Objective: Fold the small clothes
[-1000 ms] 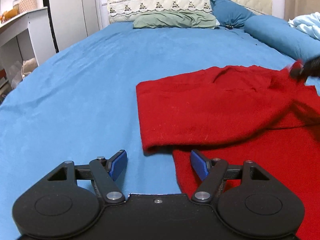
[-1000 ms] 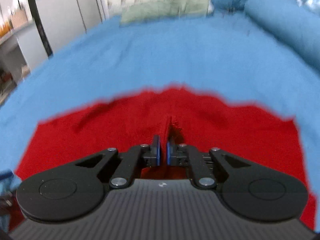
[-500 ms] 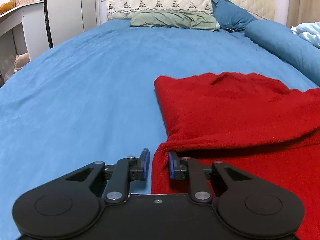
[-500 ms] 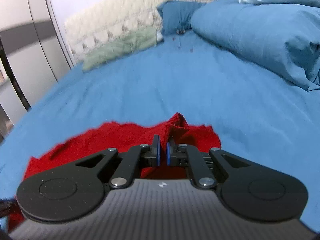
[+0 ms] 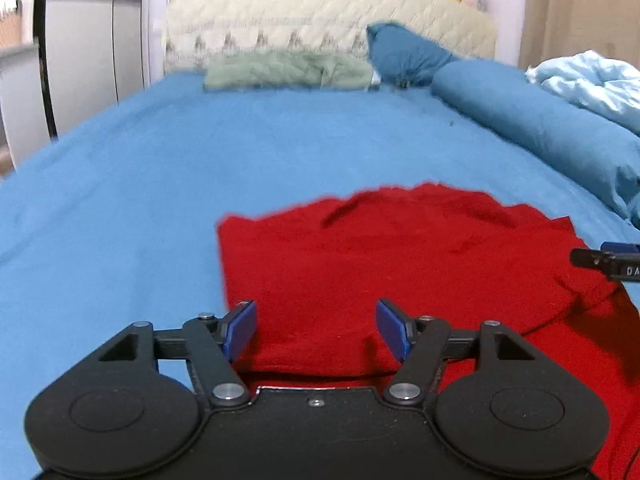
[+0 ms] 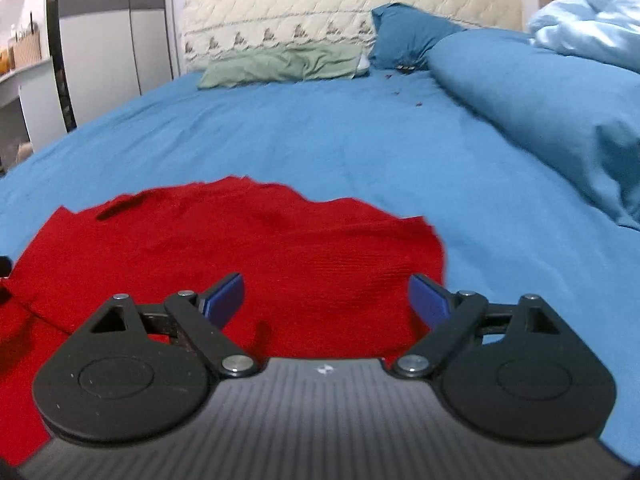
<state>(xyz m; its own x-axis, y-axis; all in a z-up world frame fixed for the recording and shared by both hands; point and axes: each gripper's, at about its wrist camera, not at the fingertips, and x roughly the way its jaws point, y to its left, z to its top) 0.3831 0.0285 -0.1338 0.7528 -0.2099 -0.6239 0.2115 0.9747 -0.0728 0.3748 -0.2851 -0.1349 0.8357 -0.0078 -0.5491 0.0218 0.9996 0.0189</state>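
A red knitted garment (image 5: 400, 264) lies folded on the blue bed sheet (image 5: 160, 184). A folded upper layer rests on a lower layer that reaches toward me. My left gripper (image 5: 316, 330) is open and empty, just above the near edge of the fold, near its left side. My right gripper (image 6: 326, 300) is open and empty above the same garment (image 6: 248, 248), near its right edge. The tip of the right gripper shows at the right edge of the left wrist view (image 5: 608, 262).
A green pillow (image 5: 288, 72) and a dark blue pillow (image 5: 404, 56) lie by the quilted headboard (image 5: 320, 24). A blue duvet roll (image 6: 552, 112) and a light blue blanket (image 6: 592, 28) run along the right. A wardrobe (image 6: 108, 40) stands left.
Both grippers were shut on the red garment's edges and carried them forward over it. Now both have opened and let go, and the folded layer lies flat.
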